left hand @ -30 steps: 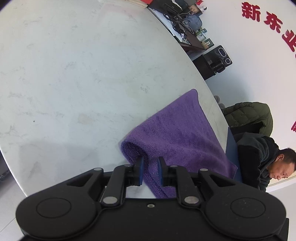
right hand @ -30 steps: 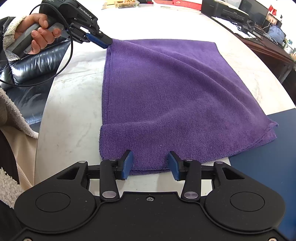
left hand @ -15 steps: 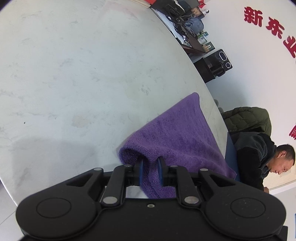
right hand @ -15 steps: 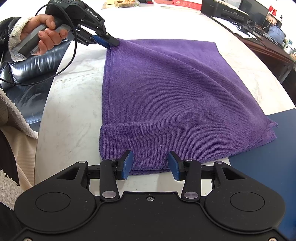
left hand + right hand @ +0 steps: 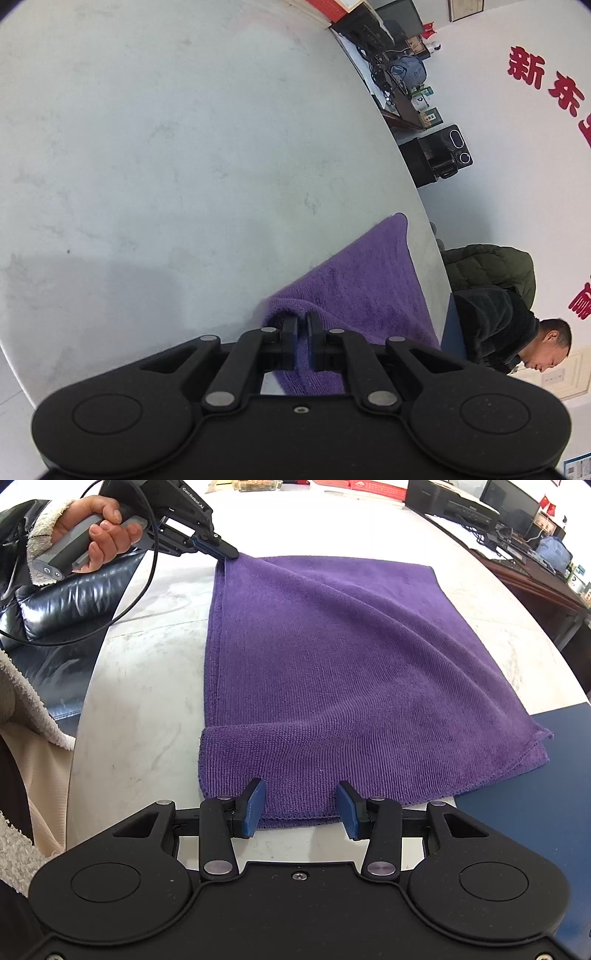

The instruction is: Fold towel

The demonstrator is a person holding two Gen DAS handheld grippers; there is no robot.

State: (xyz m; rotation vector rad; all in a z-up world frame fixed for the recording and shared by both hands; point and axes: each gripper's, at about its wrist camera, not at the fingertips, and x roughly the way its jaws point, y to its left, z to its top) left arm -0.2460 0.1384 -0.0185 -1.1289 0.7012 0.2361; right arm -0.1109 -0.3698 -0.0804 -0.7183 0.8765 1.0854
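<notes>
A purple towel lies spread on a white marble table, its near edge doubled over. My left gripper is shut on the towel's far left corner; in the right wrist view the left gripper pinches that corner and lifts it slightly. My right gripper is open, with its blue pads straddling the folded near edge, just above the table.
The towel's right corner overhangs the table edge above a blue surface. A black leather chair stands at the left. A seated man and a cluttered desk are beyond the table.
My left gripper has closed tighter on the towel corner and pulled it a little inward and up. My right gripper has not moved.
</notes>
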